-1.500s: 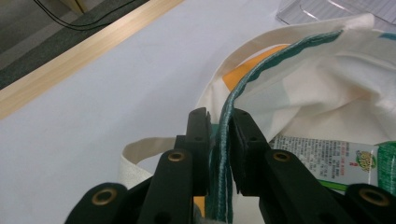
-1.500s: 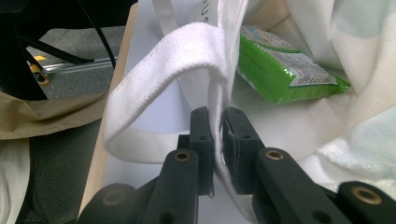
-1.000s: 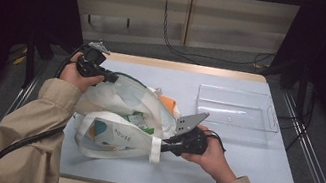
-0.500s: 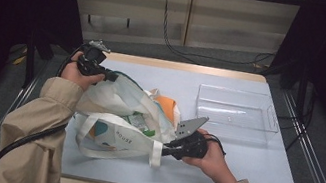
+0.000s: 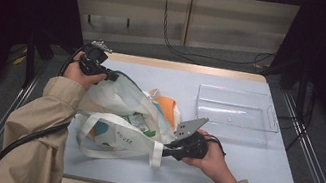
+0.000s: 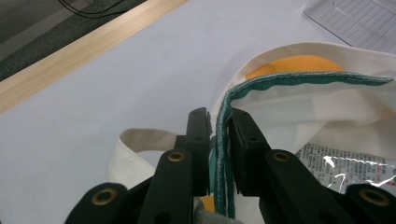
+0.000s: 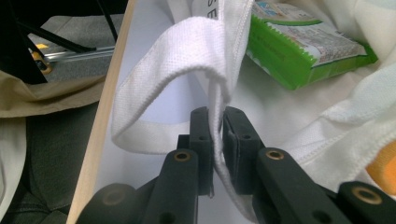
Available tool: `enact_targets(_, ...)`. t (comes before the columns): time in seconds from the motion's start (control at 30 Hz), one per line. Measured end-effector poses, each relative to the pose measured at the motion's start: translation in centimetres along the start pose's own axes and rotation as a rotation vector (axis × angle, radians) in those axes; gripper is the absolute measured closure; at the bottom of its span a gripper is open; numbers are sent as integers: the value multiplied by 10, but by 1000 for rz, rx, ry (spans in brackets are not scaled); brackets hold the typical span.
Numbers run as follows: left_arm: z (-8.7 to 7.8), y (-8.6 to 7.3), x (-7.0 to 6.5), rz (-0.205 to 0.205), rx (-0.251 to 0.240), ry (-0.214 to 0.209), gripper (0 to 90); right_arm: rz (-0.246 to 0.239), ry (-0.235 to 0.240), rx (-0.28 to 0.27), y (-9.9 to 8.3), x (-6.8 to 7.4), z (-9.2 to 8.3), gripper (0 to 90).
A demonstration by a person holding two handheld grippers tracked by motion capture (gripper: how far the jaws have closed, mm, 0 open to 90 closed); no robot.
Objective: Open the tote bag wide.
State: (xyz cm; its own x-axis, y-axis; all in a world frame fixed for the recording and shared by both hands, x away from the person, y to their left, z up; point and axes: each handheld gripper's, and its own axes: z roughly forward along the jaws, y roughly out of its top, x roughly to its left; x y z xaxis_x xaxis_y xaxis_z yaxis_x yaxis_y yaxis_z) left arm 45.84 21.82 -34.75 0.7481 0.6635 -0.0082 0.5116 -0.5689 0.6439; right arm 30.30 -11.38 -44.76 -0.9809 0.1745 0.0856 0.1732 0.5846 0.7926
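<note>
A white cloth tote bag [image 5: 119, 114] with a printed front lies on its side on the table's left half. My left gripper [image 5: 112, 76] is shut on its green-trimmed upper rim [image 6: 223, 140] and holds that edge up at the far left. At the near side my right gripper [image 5: 164, 151] is shut on the bag's white edge [image 7: 218, 116], next to a handle loop [image 7: 154, 84]. The mouth gapes between them. Inside lie a green packet [image 7: 306, 44] and an orange item [image 5: 168, 107].
A clear plastic tray [image 5: 236, 113] stands on the table's right half, beyond my right hand. The pale blue table top [image 5: 248, 172] has a wooden edge [image 6: 70, 51]. Dark curtains and cables lie behind the table.
The bag's mouth has been pulled wider. My right gripper has drawn the near edge toward the front and the orange item now shows more.
</note>
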Motion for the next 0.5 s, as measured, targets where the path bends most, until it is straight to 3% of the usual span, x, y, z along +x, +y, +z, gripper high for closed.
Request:
enact_targets(0.1,-1,-2,0,-6,5,-11,708,2,-10,-10,1,-1,-1,823)
enact_targets(0.13,-3,-2,-1,-28,-9,-15,682,7,-8,-14,2,-1,-1,824)
enact_targets(0.23,-9,-8,-2,-29,-24,-50,558,6,-9,-12,3,-1,-2,825)
enact_targets(0.3,-11,-9,-3,-17,-26,-44,537,7,-9,-12,4,-1,-2,825)
enact_targets(0.4,-17,-12,-3,-15,-36,-75,473,4,-17,-13,5,-2,-3,825)
enact_targets(0.5,-26,-15,-4,-9,-29,-52,361,3,-21,-10,8,-1,-4,825)
